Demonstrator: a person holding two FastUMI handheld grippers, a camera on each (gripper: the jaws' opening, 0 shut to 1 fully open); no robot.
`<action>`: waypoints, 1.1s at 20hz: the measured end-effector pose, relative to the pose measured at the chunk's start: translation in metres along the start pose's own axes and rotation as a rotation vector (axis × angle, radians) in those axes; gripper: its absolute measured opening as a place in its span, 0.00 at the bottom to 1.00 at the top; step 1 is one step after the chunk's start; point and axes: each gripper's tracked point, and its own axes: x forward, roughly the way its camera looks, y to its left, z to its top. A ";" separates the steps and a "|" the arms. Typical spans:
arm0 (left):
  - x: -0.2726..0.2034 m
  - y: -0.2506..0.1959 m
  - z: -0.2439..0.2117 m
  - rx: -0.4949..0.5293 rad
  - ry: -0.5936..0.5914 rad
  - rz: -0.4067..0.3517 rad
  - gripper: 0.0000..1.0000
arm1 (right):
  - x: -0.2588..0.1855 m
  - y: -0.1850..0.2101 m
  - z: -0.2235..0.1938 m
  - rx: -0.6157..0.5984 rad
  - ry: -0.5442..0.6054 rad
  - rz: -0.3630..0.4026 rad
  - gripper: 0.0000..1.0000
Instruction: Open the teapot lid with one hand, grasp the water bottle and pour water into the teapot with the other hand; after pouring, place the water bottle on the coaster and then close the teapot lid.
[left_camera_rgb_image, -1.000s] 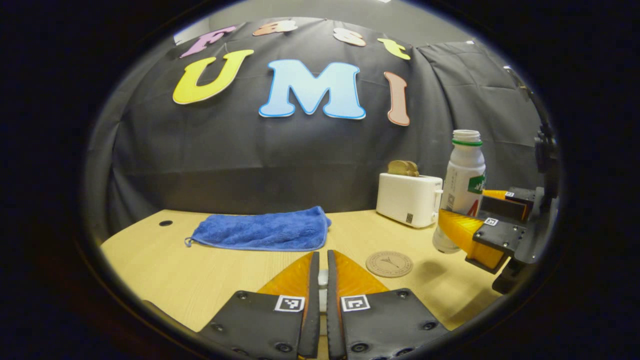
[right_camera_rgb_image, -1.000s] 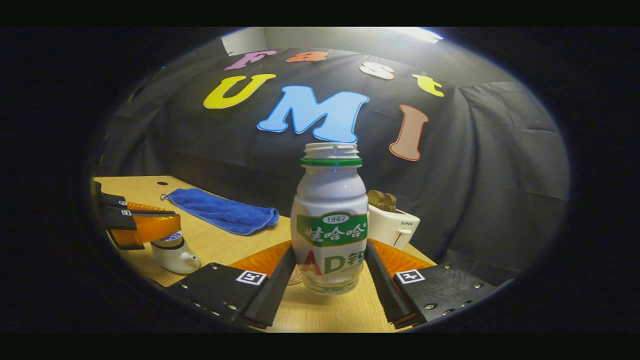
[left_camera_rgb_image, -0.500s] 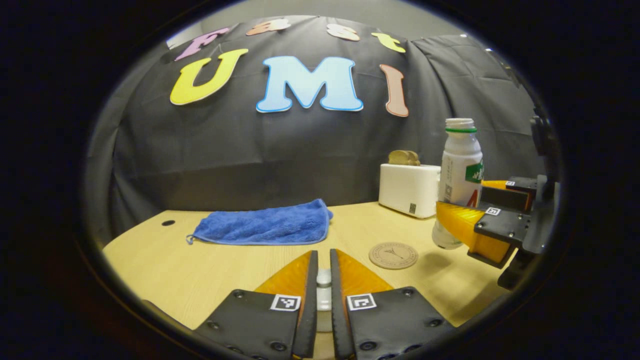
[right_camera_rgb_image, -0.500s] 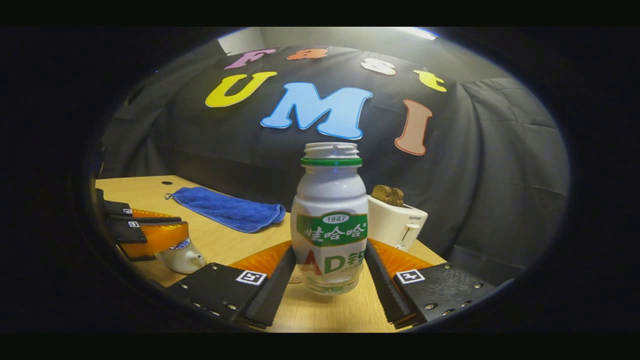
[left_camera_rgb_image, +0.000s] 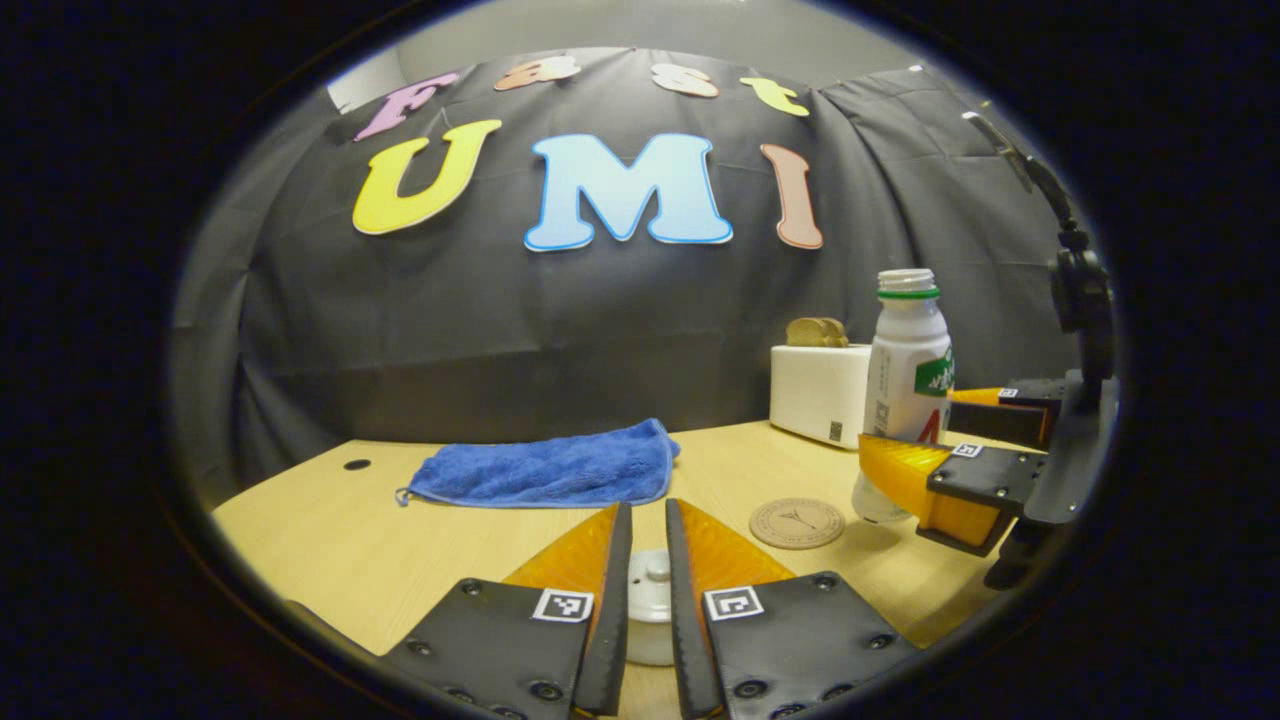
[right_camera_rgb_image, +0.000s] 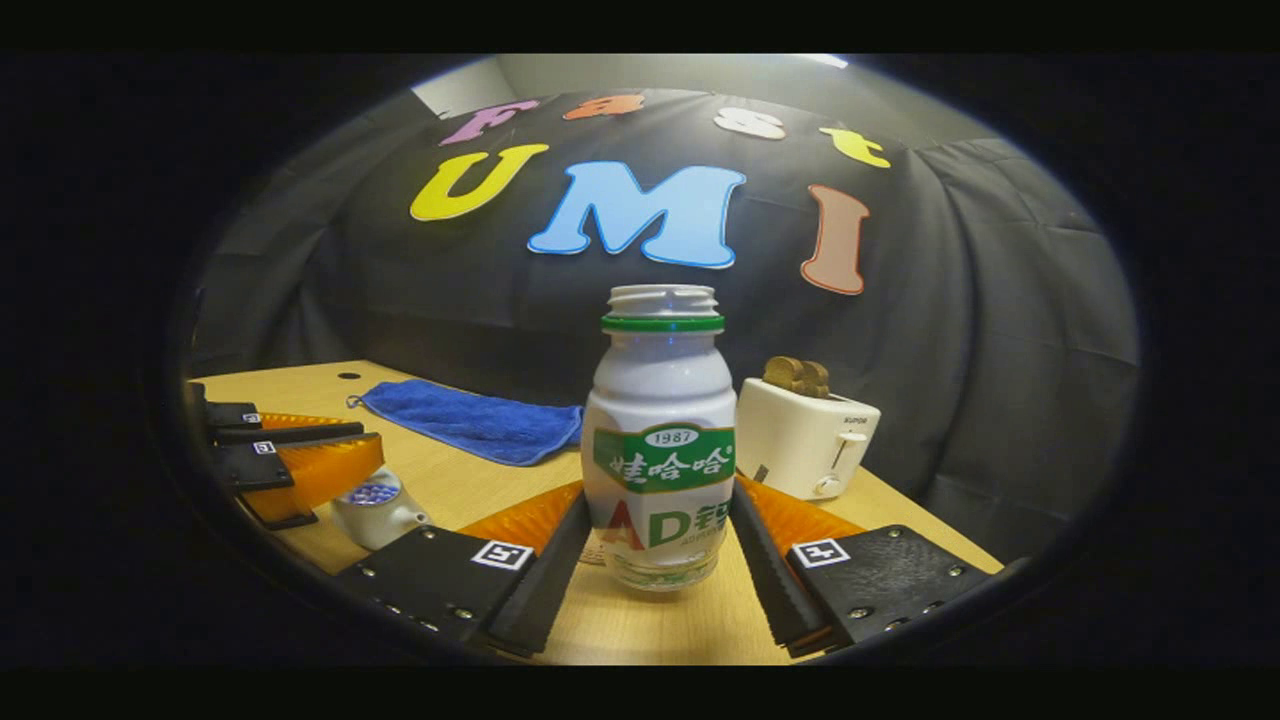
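Two fingers flank the small knob (left_camera_rgb_image: 655, 570) of the lid (left_camera_rgb_image: 652, 593), which sits on the teapot (right_camera_rgb_image: 375, 510); the left gripper (left_camera_rgb_image: 646, 520) is directly above the teapot, pointing forward and down over it, so the knob lies straight ahead in the narrow gap between its fingers. The gap is slim, yet whether both fingers actually press on the knob cannot be told. The lid looks seated, its knob standing upright, so any lift would go straight up along that axis

To the right of the teapot, the right gripper (right_camera_rgb_image: 657, 490) is clamped on the lower body of the bottle (right_camera_rgb_image: 658, 400), one finger on each side. The bottle stands upright, long axis vertical, with no cap on its mouth; whether its base rests on the wood or hangs just above it is unclear. The left gripper is plainly the nearer one to the lid, while pouring would need the bottle carried leftward and tipped toward the teapot

Between teapot and bottle, the round coaster (left_camera_rgb_image: 797, 523) lies flat and bare, just beside the bottle's base

Everything rests on a pale wooden table (left_camera_rgb_image: 350, 540). Beyond the teapot a blue towel (left_camera_rgb_image: 545, 468) lies flat, and beyond the bottle stands a white toaster (left_camera_rgb_image: 815, 395) with bread in its slots, against the black cloth wall (left_camera_rgb_image: 500, 320)
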 end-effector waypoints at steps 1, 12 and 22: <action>-0.001 0.002 0.002 -0.011 -0.011 0.006 0.26 | 0.000 0.002 -0.001 0.007 -0.001 0.008 0.79; -0.010 0.029 0.024 -0.065 -0.087 0.065 0.26 | 0.022 0.008 0.019 0.162 -0.002 0.071 0.79; -0.010 0.034 0.022 -0.064 -0.089 0.077 0.26 | 0.072 0.029 0.005 0.176 0.102 0.123 0.79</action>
